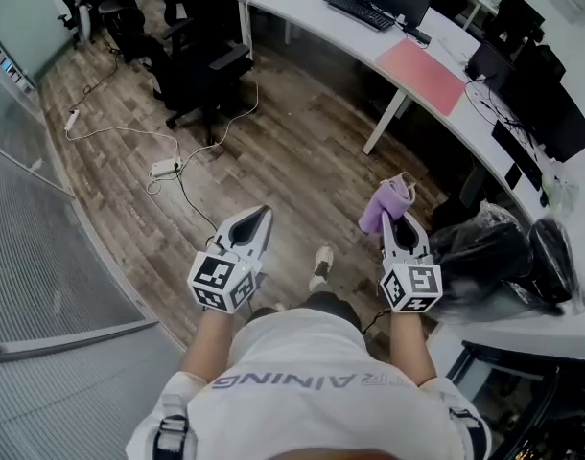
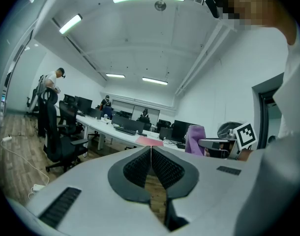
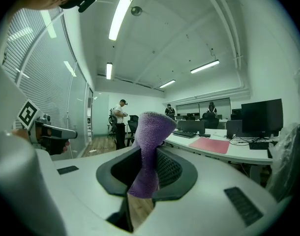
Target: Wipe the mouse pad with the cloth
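right tongs [image 1: 404, 226] clamped on the purple cloth [image 1: 386, 206], ready for wiping; left tongs [image 1: 258, 217] closed, empty. both well short of the pink mouse pad [image 1: 422, 75]; wiping not started.

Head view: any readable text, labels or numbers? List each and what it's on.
"AINING": on the person's white shirt; the characters beside it are too distorted to read.
On the left gripper and the right gripper, which holds the cloth: the cubes carry black-and-white patterns only, no letters.
On the pink mouse pad: no print visible.
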{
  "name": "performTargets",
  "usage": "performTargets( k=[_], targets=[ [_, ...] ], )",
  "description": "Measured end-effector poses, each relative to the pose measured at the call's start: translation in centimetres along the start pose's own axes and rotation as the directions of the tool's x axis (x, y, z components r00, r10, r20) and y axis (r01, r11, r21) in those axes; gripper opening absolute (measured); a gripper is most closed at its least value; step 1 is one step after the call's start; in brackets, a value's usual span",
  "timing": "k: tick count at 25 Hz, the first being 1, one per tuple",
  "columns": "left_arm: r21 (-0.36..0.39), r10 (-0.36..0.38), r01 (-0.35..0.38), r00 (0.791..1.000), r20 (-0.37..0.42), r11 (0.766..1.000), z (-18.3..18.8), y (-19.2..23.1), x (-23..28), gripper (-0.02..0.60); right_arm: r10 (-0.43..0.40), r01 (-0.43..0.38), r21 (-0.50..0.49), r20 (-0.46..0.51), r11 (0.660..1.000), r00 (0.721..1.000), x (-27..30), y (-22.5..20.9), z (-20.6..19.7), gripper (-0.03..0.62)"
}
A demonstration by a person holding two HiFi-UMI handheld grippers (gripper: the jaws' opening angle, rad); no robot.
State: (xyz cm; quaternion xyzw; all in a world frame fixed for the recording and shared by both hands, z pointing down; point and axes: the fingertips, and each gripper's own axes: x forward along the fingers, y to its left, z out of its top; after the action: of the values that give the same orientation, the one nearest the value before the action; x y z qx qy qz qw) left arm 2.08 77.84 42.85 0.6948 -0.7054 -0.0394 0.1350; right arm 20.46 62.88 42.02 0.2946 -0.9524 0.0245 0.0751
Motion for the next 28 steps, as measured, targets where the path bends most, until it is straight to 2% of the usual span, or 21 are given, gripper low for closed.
performTargets(
  k=[7,10,21,28],
  targets=[
    [0.017,0.073,-0.073,0.997,-0.020,0.997,1.7,3.7,3.7,0.034,0.052,-0.052,0.018,0.015,0.998,0.999,6.6,-1.8,1.4,0.094],
    [0.022,0.083,-0.082,0.996,-0.025,0.996,2.5,4.3,6.5,0.034,0.065,-0.066,0.035,0.007,0.997,0.998,9.0,-3.7,1.6,0.094],
    [0.075,0.090,-0.087,0.995,-0.047,0.993,6.2,4.0,20.4,0.034,0.077,-0.077,0.084,0.011,0.993,0.997,17.8,-15.1,3.1,0.094],
    [0.078,0.081,-0.077,0.995,-0.052,0.994,6.8,3.3,29.3,0.034,0.081,-0.081,0.120,0.006,0.989,0.997,22.2,-22.4,2.6,0.095]
  ],
)
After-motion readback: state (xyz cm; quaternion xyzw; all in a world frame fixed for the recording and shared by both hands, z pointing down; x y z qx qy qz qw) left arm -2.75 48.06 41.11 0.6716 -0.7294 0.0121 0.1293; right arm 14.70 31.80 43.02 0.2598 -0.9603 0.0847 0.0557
